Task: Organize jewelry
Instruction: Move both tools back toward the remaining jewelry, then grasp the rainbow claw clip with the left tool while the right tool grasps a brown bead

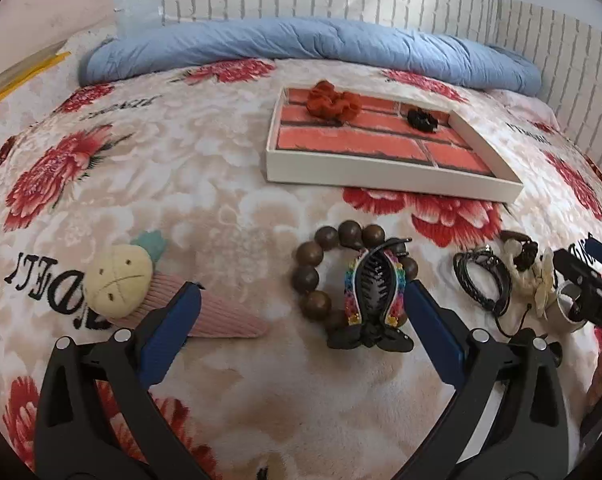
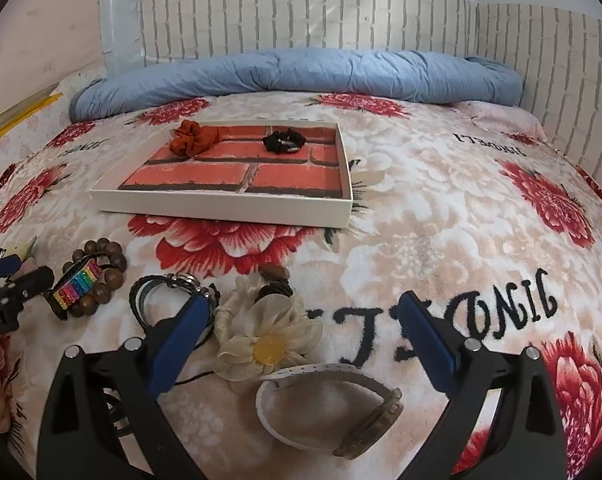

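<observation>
A white tray [image 1: 389, 182] with a brick-pattern floor lies on the bed; an orange scrunchie [image 1: 332, 104] and a black scrunchie [image 1: 421, 119] lie in it. My left gripper [image 1: 301, 296] is open, low over the blanket. A rainbow-edged black claw clip [image 1: 375, 296] and a brown bead bracelet [image 1: 321, 268] lie just inside its right finger; a pineapple hair clip [image 1: 141, 284] lies at its left finger. My right gripper [image 2: 301, 308] is open over a cream flower hair tie [image 2: 267, 336] and a white watch [image 2: 333, 408]. Black cord bracelets [image 2: 169, 292] lie by its left finger.
A rolled blue quilt [image 1: 301, 46] lies along the far edge of the bed, against a white brick wall. The tray also shows in the right wrist view [image 2: 221, 204]. The right gripper shows at the right edge of the left wrist view [image 1: 581, 284].
</observation>
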Tool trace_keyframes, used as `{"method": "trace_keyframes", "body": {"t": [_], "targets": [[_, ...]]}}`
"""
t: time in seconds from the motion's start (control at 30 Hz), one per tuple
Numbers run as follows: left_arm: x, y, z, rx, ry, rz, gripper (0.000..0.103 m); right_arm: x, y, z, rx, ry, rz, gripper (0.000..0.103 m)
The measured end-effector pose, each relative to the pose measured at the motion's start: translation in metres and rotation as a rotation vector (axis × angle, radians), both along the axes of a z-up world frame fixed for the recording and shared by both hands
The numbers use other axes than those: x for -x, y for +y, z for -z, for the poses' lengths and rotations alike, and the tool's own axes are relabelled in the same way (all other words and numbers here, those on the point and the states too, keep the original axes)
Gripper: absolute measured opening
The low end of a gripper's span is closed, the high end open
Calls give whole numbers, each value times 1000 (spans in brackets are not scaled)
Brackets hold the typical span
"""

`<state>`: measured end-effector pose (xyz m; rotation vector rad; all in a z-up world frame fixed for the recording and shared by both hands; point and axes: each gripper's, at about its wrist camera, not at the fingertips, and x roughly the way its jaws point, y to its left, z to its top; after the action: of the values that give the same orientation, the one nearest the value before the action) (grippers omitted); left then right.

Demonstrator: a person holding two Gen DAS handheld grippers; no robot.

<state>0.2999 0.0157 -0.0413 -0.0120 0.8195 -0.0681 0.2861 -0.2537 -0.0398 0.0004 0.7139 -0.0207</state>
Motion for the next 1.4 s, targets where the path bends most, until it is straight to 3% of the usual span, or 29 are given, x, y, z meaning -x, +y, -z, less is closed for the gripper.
{"method": "trace_keyframes", "body": {"t": [0.13,0.2,0.5,0.93,1.4], "targets": [[-6,1,3,6,19,1,98,-14,3,0,30,5,4,82],[-10,1,7,10,38,3,98,-23,2,2,18,28,0,69],[-13,-8,11,17,57,53,98,-41,4,17,-20,108,-22,36],[-16,-14,17,30,86,85,96,-44,5,24,-83,145,-53,24],[-18,-20,25,68,145,127,68,-52,7,17,-74,173,-89,20]]}}
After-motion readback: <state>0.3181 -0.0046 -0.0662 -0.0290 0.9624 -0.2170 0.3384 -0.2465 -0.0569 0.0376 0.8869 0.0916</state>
